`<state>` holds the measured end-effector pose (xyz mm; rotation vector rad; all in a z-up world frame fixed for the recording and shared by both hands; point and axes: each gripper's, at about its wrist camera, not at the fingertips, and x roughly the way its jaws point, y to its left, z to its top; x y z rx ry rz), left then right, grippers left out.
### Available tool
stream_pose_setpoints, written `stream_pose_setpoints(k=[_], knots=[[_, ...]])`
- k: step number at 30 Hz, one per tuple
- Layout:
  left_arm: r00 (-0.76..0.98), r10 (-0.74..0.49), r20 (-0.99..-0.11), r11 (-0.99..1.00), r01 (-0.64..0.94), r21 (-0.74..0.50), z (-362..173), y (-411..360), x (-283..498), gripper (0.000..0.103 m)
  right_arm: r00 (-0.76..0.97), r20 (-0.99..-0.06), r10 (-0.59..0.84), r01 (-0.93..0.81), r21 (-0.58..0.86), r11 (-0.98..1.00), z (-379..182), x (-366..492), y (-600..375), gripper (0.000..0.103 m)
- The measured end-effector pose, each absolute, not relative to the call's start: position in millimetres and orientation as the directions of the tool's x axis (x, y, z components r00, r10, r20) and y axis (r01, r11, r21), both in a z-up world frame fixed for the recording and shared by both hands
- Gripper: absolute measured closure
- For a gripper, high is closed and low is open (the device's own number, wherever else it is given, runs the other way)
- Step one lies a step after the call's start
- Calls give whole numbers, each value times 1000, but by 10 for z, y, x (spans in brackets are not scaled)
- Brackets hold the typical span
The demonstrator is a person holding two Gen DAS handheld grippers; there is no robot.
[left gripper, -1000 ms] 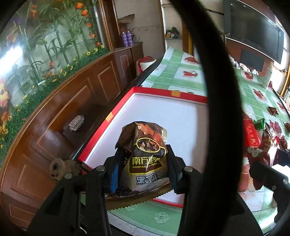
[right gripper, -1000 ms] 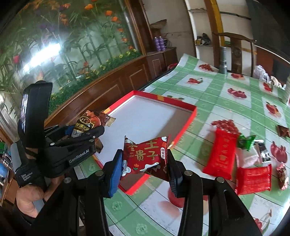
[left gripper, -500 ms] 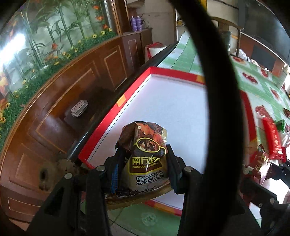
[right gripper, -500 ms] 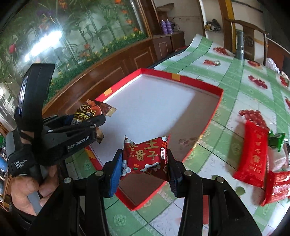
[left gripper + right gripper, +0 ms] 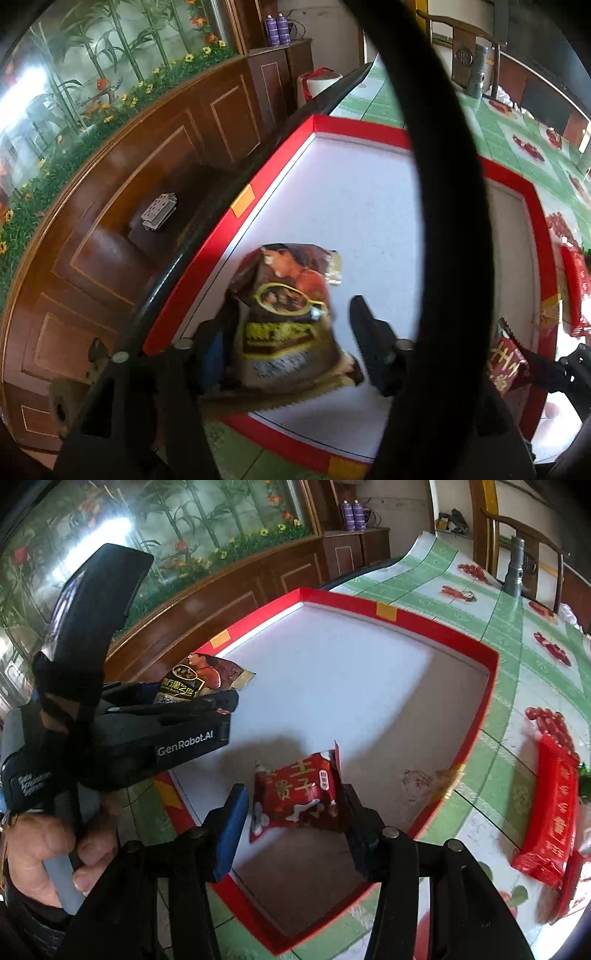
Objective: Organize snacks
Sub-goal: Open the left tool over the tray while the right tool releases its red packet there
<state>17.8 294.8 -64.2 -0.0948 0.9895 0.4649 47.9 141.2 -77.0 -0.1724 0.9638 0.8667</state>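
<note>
Hovering over a shallow red-rimmed box (image 5: 400, 618) with a white floor, I am working two grippers at once, one in each hand. My left gripper (image 5: 295, 332) is spreading its jaws: the right finger (image 5: 369, 332) is standing clear of the brown sesame snack packet (image 5: 288, 314), with white floor showing in the gap, while the packet is leaning against the left finger near the box's near-left corner. From the right wrist view, that same packet (image 5: 199, 683) is poking out beyond the left gripper's (image 5: 207, 701) black body, just inside the left rim, and my left hand (image 5: 48, 853) is wrapping round the grey handle.

My right gripper (image 5: 291, 805) is also opening its jaws. The red snack packet (image 5: 295, 797) with gold characters is sitting between the blue pads (image 5: 231, 823); a thin gap is showing on the left side, and the right edge is looking close to or touching its pad. It is sitting low over the near part of the box floor.

Outside the box, on the green checked tablecloth (image 5: 509, 635), more red packets (image 5: 550, 812) are lying to the right.
</note>
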Motion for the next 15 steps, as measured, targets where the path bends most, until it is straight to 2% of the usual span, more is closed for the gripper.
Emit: stream_pose_setpoints(k=[2,4,5,9,15], knots=[[477,355,-804,892,-430,139,-551,2929,137,22,288,-763,579,-710,236,664,-680,435,1318,52],[496,352,-793,896,-423,133,-468,2893,103,20,310,-742,594,-702,243,669,-567,389,1165,46],[500,360,-788,895,-424,139,-438,2876,93,15,327,-728,602,-696,246,675,-499,356,1054,45],[526,363,-769,897,-421,135,-290,2787,27,14,386,-688,614,-658,261,707,-318,264,609,43],[577,333,-745,919,-375,121,-110,2456,-29,14,498,-686,530,-504,268,821,-303,212,-251,42]])
